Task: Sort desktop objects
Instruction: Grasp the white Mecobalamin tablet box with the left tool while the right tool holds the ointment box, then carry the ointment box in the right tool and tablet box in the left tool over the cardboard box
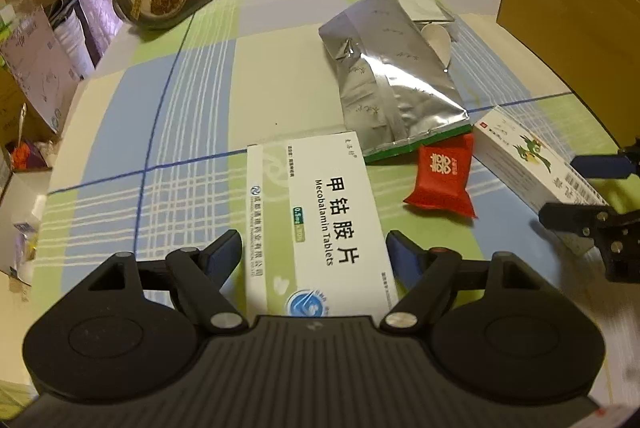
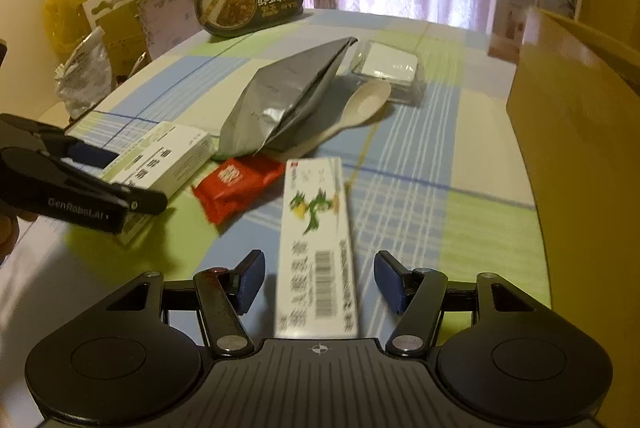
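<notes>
Take the red candy packet [image 1: 442, 180] as your landmark and read across from the left.

Furthest left of it, your left tool [image 1: 314, 256] sits spread wide, released, with the Mecobalamin tablet box [image 1: 320, 220] lying flat on the worktop [image 1: 280, 76] between its blue pads [image 1: 224, 252]. The box runs lengthwise along the tool's axis, so the pads face its long edges; that looks like a deliberate line-up for a squeeze across the narrow width. The pads stand just beside the box edges, and you cannot tell whether either one touches.

Behind the packet lies the silver foil bag [image 1: 384, 76], with a pale spoon [image 2: 360, 108] and a clear lidded case [image 2: 390, 70] beyond it, apart from both tools.

Just right of the packet, the long white box with the green bird print [image 2: 316, 236] lies flat, also end-on to your right tool [image 2: 320, 282]. That tool is equally released, fingers splayed either side of the box with clear gaps. The box is blurred, so its exact edges are uncertain.

Far right stands a cardboard carton [image 2: 576, 124], open at the top, probably a sorting destination.
</notes>
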Demonstrator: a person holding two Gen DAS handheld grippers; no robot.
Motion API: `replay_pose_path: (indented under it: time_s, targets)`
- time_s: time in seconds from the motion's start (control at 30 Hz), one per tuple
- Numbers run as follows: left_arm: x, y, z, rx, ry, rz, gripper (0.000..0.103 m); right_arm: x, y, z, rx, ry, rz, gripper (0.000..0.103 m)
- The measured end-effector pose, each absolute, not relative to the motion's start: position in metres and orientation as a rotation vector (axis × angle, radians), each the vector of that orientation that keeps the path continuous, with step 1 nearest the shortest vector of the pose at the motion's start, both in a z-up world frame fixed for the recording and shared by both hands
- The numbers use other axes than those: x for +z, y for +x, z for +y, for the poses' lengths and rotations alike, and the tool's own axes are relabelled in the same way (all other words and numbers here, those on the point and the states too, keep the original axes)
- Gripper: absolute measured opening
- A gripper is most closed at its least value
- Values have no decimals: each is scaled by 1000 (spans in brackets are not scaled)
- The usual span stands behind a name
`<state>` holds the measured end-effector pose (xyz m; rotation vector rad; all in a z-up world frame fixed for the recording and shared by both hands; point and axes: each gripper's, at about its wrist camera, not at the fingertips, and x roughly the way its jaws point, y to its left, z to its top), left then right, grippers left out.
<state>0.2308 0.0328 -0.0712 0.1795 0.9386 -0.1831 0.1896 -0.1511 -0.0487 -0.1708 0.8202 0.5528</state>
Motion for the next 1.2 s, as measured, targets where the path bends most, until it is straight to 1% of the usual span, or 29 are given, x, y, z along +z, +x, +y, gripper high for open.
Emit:
replay_pose_path:
  time_s: [0.07, 0.13, 0.27, 0.3, 0.37, 0.57, 0.67, 0.87, 1.03, 1.1, 1.2]
  targets:
    - [-73, 232, 32, -184, 187, 939, 74, -50, 197, -152, 549, -160, 826, 58]
    - [-72, 232, 33, -181, 178, 937, 69, -53, 204, -151, 556, -151, 835, 58]
    - [-68, 230, 35, -170, 173, 929, 68, -58, 211, -144, 573, -178, 844, 57]
    - [-67, 229, 35, -172, 176, 930, 68, -58, 211, -142, 574, -193, 842, 47]
    - [-65, 225, 34, -174, 184, 931, 68, -58, 211, -141, 577, -216, 835, 36]
    - [-59, 198, 28, -225, 162, 933, 67, -54, 203, -151, 567, -208, 863, 36]
    - [-56, 176, 22, -251, 160, 938, 67, -48, 195, -161, 554, -161, 884, 36]
    - [-51, 141, -1, -331, 181, 925, 67, -39, 160, -181, 520, -129, 898, 36]
    - [-66, 132, -17, -374, 219, 952, 68, -42, 123, -200, 463, -117, 907, 36]
    - [-68, 133, -23, -377, 241, 945, 70, -44, 118, -200, 456, -120, 906, 36]
    - [-66, 136, -28, -369, 257, 927, 70, -45, 116, -197, 453, -145, 869, 36]
